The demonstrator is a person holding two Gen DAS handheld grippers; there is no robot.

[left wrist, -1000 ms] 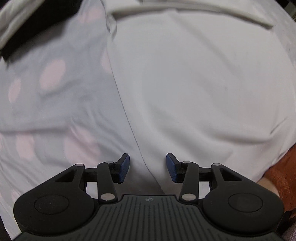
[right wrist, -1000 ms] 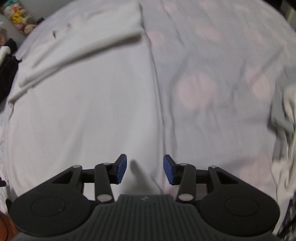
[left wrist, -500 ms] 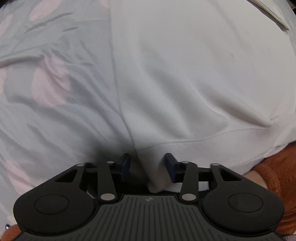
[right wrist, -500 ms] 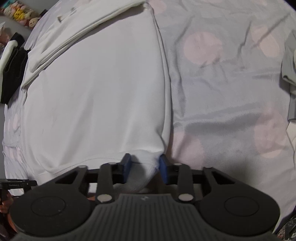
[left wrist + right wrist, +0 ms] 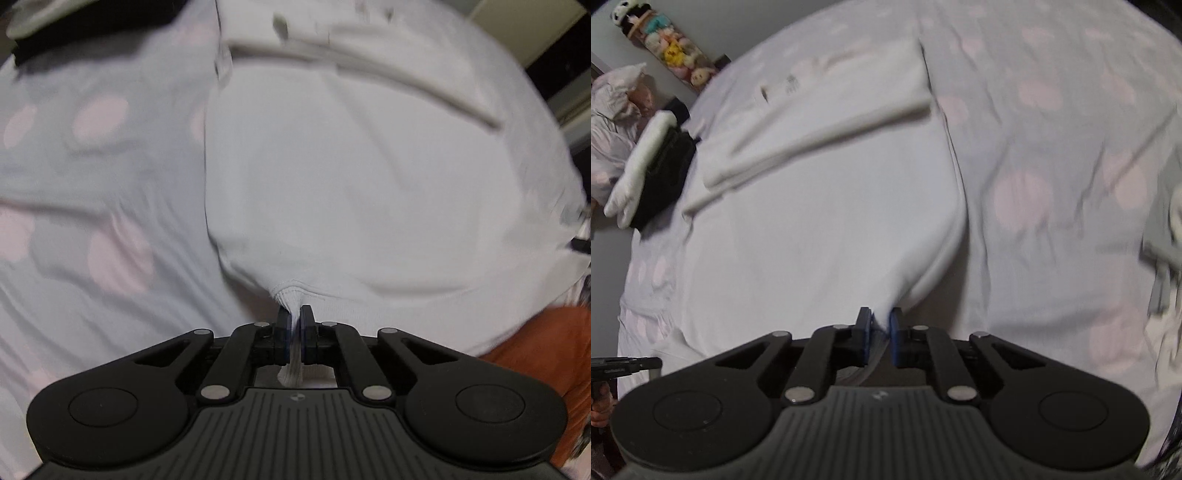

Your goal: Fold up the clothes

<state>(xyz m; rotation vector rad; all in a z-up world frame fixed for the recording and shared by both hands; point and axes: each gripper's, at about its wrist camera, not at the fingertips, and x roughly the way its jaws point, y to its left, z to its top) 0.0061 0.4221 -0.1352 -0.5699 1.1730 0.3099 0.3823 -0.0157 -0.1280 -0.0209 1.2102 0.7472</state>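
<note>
A white garment (image 5: 351,177) lies spread on a pale bedsheet with pink dots (image 5: 92,184), its sleeve folded across the far end (image 5: 831,122). In the left wrist view my left gripper (image 5: 295,314) is shut on the ribbed hem at the garment's near left corner, and the cloth is pulled up into a peak. In the right wrist view my right gripper (image 5: 880,317) has its jaws closing on the near right corner of the same garment (image 5: 820,236), with the blue pads pinching the cloth, which rises from the sheet (image 5: 1052,184).
A black and white pile of clothes (image 5: 661,166) sits at the bed's far left, with plush toys (image 5: 672,51) behind it. Grey cloth (image 5: 1163,229) lies at the right edge. An orange sleeve (image 5: 535,343) shows at the lower right of the left wrist view.
Both grippers went from open above the garment's edges to pinched on its near corners. Both have then lifted, drawing the cloth up off the sheet.
</note>
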